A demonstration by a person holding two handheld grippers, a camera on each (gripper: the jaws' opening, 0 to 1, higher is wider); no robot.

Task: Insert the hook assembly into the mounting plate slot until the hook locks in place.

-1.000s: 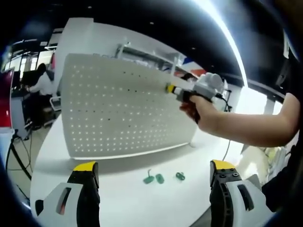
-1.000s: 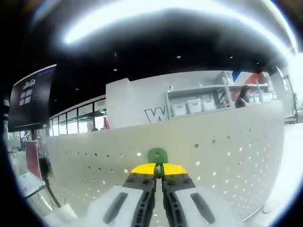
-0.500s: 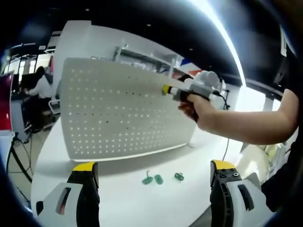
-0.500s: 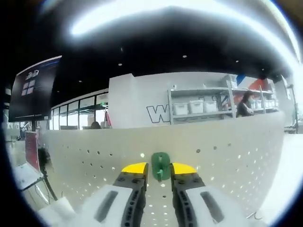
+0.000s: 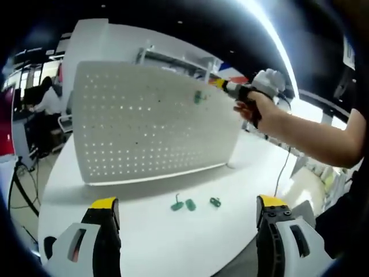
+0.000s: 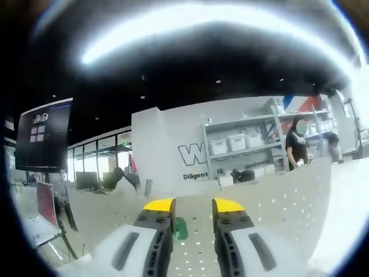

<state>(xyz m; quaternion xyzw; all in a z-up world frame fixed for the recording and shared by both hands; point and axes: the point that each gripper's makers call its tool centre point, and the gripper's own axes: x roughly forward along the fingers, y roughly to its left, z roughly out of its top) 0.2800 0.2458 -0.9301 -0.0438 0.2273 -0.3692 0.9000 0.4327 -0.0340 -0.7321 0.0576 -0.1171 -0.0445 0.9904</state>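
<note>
A white pegboard mounting plate (image 5: pixel 144 133) stands upright on the white table (image 5: pixel 138 231). One green hook (image 5: pixel 198 97) sits on the board near its top right. In the left gripper view a hand holds my right gripper (image 5: pixel 222 84) just right of that hook, apart from it. The right gripper view has the same hook (image 6: pixel 180 228) low on the board (image 6: pixel 277 231), beyond my right gripper (image 6: pixel 193 205), whose jaws stand open and hold nothing. Three more green hooks (image 5: pixel 190 204) lie on the table in front of the board. My left gripper (image 5: pixel 187 202) hangs open above the table's near side.
A cable (image 5: pixel 282 173) runs across the table at the right, past the board's end. A seated person (image 5: pixel 49 101) is far off at the left. Behind the board are shelves with bins (image 6: pixel 242 144), a standing person (image 6: pixel 300 150) and a dark screen (image 6: pixel 43 135).
My right gripper opened and let go of the green hook, which stays on the board. That gripper then drew back up and to the right. The left gripper stayed open.
</note>
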